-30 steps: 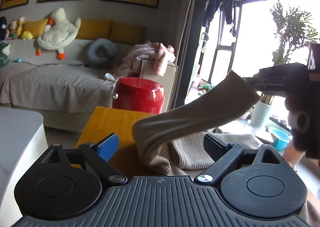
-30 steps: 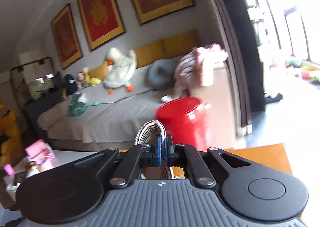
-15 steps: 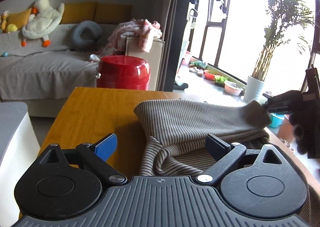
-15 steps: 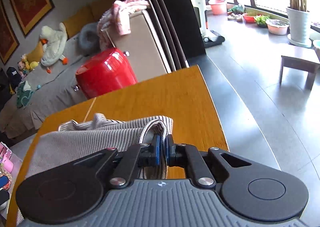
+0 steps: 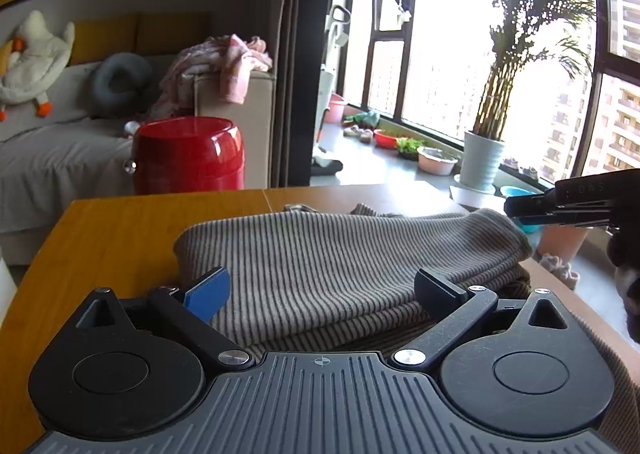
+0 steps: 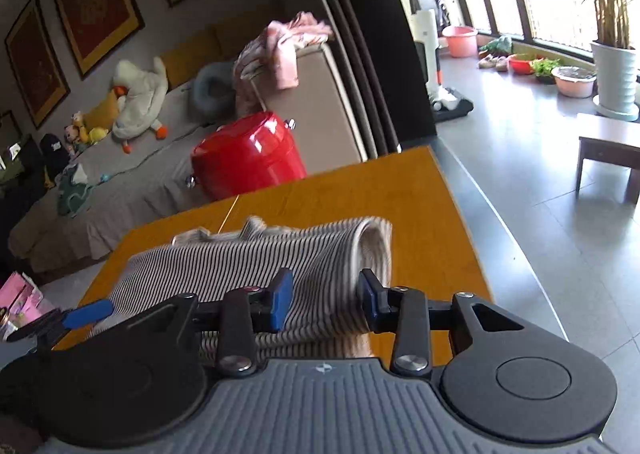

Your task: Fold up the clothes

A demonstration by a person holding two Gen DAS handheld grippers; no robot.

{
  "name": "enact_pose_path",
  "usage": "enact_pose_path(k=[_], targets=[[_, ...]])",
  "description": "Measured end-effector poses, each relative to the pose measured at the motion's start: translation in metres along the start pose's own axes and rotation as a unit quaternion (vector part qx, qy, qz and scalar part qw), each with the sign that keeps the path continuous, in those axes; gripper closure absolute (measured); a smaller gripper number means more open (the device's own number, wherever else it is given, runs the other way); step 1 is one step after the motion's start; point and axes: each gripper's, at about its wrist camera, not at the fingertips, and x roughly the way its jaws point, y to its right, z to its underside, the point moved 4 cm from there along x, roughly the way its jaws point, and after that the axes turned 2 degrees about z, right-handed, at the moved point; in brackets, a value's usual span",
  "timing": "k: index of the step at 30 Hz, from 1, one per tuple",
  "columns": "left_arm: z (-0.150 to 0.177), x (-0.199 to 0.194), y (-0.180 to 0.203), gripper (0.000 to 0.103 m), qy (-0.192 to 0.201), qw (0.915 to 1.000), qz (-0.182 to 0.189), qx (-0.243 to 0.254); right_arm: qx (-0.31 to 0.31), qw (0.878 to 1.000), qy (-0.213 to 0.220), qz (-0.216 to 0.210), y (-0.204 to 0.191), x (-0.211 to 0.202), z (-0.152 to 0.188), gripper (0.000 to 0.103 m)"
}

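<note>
A grey-brown striped knit garment (image 5: pixel 340 254) lies folded on the orange wooden table (image 5: pixel 120 230). My left gripper (image 5: pixel 322 286) is open just above its near part, one finger on each side and nothing gripped. In the right wrist view the garment (image 6: pixel 224 266) ends in a rolled fold (image 6: pixel 372 242) at its right edge. My right gripper (image 6: pixel 326 294) is open, and the fold lies loose between its blue pads (image 6: pixel 282 296). From the left wrist view the right gripper (image 5: pixel 560 206) reaches in from the right, at the garment's far corner.
A red round container (image 5: pixel 188 158) stands beyond the table's far edge, in front of a grey sofa (image 5: pixel 48 158) with plush toys. The table's right edge (image 6: pixel 460 214) drops to grey floor. A potted plant (image 5: pixel 482 158) and basins sit by the window; a low stool (image 6: pixel 608 150) is at the right.
The right gripper carried the lifted part of the garment down onto the table and opened, letting it go. The fold now lies flat. The left gripper stayed open.
</note>
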Motion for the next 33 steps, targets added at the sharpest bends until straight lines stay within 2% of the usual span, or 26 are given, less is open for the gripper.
enact_pose_path(k=[1,3,6,9,12,14,18,31,33], targets=[[0.002,0.007,-0.002,0.002,-0.016,0.9998,0.001,-0.007,-0.007,1.000,0.008,0.008,-0.003,0.005,0.003,0.066],[0.002,0.008,-0.010,0.002,-0.023,0.9994,-0.001,-0.027,-0.011,1.000,0.015,-0.004,-0.008,0.014,0.001,0.066],[0.005,0.006,-0.015,0.002,-0.036,0.9986,-0.034,-0.015,-0.012,0.999,0.010,-0.028,-0.015,0.026,-0.005,0.066],[0.008,0.002,-0.021,0.001,-0.040,0.9975,-0.056,-0.015,-0.030,0.999,0.009,-0.024,-0.021,0.026,-0.004,0.066],[0.009,-0.002,-0.025,0.001,-0.040,0.9973,-0.056,-0.025,-0.040,0.999,0.005,-0.015,-0.021,0.022,-0.001,0.066],[0.009,-0.003,-0.026,0.001,-0.041,0.9974,-0.055,-0.025,-0.029,0.999,-0.003,-0.014,-0.016,0.020,0.001,0.059],[0.008,-0.003,-0.026,0.000,-0.043,0.9977,-0.047,-0.023,-0.014,1.000,-0.010,-0.015,-0.010,0.015,0.006,0.059],[0.018,-0.017,-0.018,0.000,-0.049,0.9976,-0.046,-0.017,-0.065,0.998,-0.013,0.007,-0.024,-0.004,0.021,0.057],[0.023,-0.027,-0.013,0.000,-0.049,0.9975,-0.047,-0.018,-0.073,0.997,-0.012,-0.013,-0.042,-0.006,0.012,0.056]])
